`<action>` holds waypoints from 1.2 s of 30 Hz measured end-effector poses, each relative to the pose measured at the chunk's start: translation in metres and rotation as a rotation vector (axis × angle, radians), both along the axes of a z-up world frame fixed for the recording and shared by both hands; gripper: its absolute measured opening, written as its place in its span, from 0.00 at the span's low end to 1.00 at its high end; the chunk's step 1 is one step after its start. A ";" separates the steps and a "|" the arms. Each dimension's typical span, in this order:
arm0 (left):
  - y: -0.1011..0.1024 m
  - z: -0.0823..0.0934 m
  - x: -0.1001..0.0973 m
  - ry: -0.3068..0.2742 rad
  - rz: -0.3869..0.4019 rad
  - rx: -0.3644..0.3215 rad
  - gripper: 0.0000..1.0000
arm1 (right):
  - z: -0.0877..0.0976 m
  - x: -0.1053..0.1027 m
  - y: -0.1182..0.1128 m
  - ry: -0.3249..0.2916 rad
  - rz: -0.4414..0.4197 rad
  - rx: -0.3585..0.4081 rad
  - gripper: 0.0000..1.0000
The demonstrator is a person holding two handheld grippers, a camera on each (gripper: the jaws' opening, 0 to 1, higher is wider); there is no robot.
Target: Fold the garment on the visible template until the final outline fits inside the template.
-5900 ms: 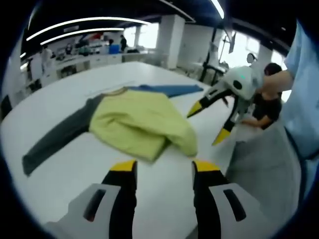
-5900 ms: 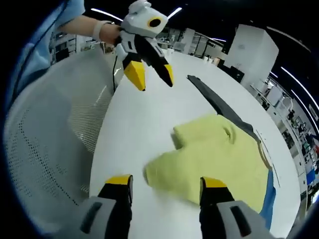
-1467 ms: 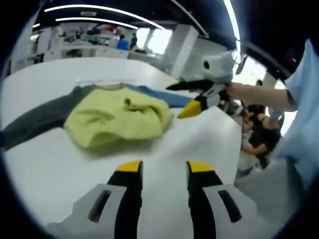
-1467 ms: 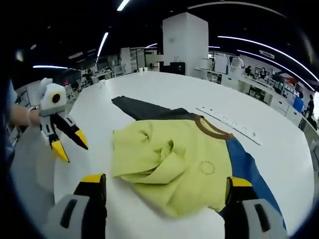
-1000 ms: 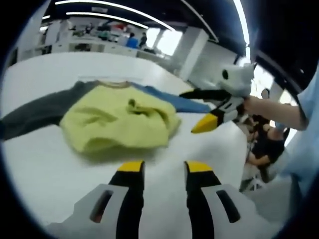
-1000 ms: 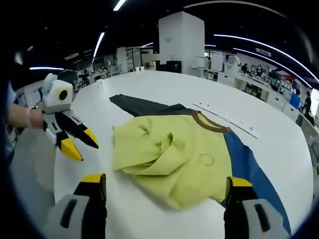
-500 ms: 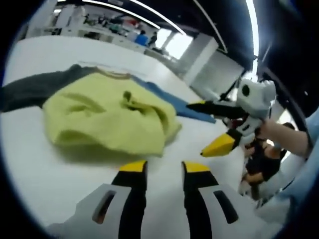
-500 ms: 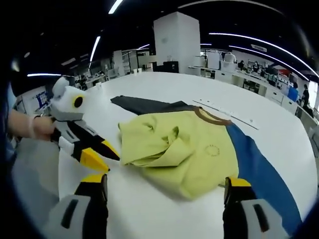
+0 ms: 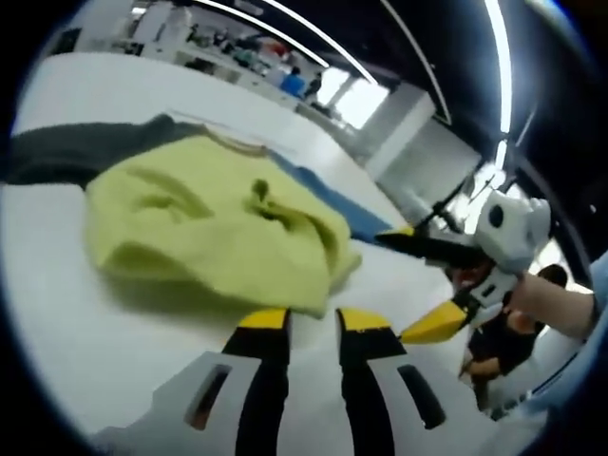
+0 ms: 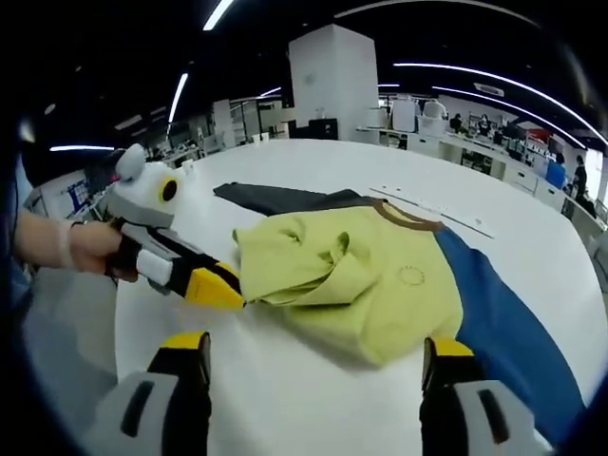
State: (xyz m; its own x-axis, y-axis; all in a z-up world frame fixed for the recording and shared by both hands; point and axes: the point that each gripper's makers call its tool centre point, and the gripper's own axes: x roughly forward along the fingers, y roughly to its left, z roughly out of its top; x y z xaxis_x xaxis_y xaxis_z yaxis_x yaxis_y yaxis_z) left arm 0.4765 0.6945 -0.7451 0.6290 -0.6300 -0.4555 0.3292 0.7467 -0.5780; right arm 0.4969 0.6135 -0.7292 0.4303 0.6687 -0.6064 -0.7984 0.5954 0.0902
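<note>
On the white worktop (image 10: 285, 380) the garment (image 10: 366, 275) sits half-folded, grey sleeve (image 10: 271, 199) sticking out. Left gripper (image 9: 312, 321) nearly closed, probably empty; right gripper (image 10: 313, 351) wide open, empty.

Garment (image 10: 380, 280): soft matt cloth, yellow-green, rumpled. Desk (image 10: 285, 389): smooth white, faint sheen. Left tool (image 10: 223, 285): hard glossy plastic, yellow tips.

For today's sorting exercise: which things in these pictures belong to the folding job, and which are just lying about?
Job: yellow-green garment with grey sleeve and blue sleeve; left gripper at its edge; right gripper.

Lying about: white strip on the white table.
</note>
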 end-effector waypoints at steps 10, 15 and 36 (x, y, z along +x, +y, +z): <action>0.009 0.009 0.004 -0.021 0.054 -0.006 0.05 | -0.002 -0.003 0.000 0.001 0.001 -0.006 0.90; 0.010 0.007 0.005 -0.013 0.044 -0.006 0.04 | -0.003 -0.005 0.000 0.013 0.004 -0.006 0.88; 0.046 0.019 0.006 -0.055 0.073 0.039 0.01 | -0.007 -0.032 0.043 0.121 -0.001 0.100 0.50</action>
